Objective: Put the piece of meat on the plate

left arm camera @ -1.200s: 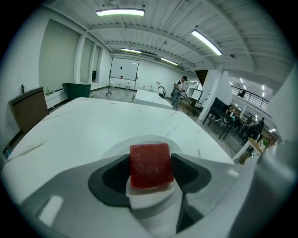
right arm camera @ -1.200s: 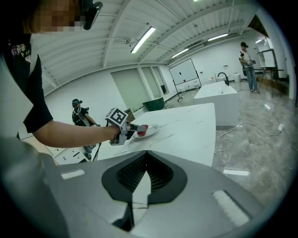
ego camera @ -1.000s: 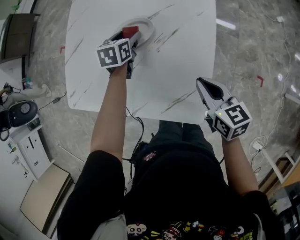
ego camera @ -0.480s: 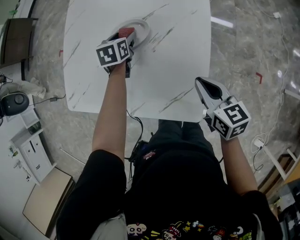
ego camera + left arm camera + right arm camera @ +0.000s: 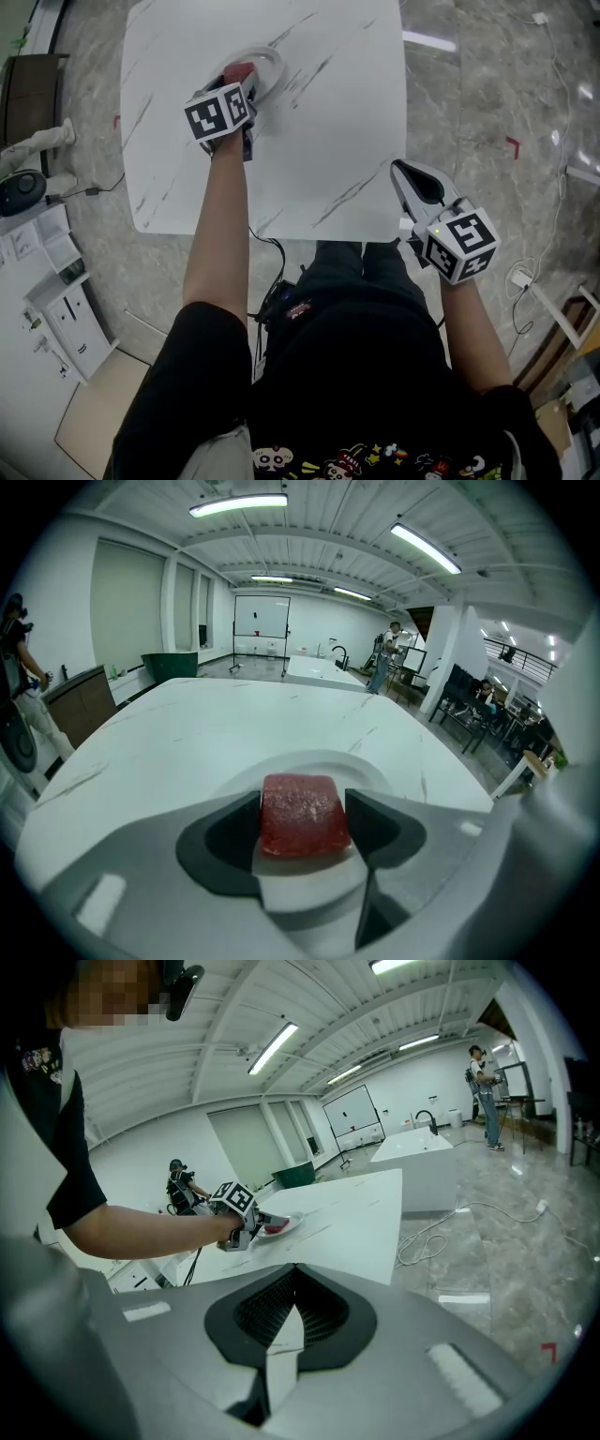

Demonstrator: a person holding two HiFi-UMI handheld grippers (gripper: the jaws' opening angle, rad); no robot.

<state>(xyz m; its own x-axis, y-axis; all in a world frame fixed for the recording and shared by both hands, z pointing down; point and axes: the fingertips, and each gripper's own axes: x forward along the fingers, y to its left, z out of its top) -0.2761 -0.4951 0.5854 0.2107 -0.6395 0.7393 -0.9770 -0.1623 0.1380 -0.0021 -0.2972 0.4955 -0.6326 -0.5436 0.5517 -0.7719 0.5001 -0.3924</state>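
A red block of meat [image 5: 302, 815] sits between the jaws of my left gripper [image 5: 302, 822], which is shut on it just over the near rim of the white plate [image 5: 370, 766]. In the head view the meat [image 5: 238, 72] shows at the plate's [image 5: 270, 62] near edge, past the left gripper's [image 5: 237, 82] marker cube. My right gripper [image 5: 413, 177] hangs at the table's front right edge, shut and empty, its jaws touching. From the right gripper view [image 5: 292, 1305] the meat [image 5: 275, 1227] and plate [image 5: 292, 1222] are small and far off.
The white marble table [image 5: 328, 122] stands on a grey stone floor. Cables [image 5: 548, 33] trail on the floor at the right. A cabinet and appliances [image 5: 28, 192] stand at the left. People stand far back in the room [image 5: 487, 1096].
The left gripper with the meat has crept forward over the plate's near rim. The head camera has shifted a little; the right gripper has stayed put.
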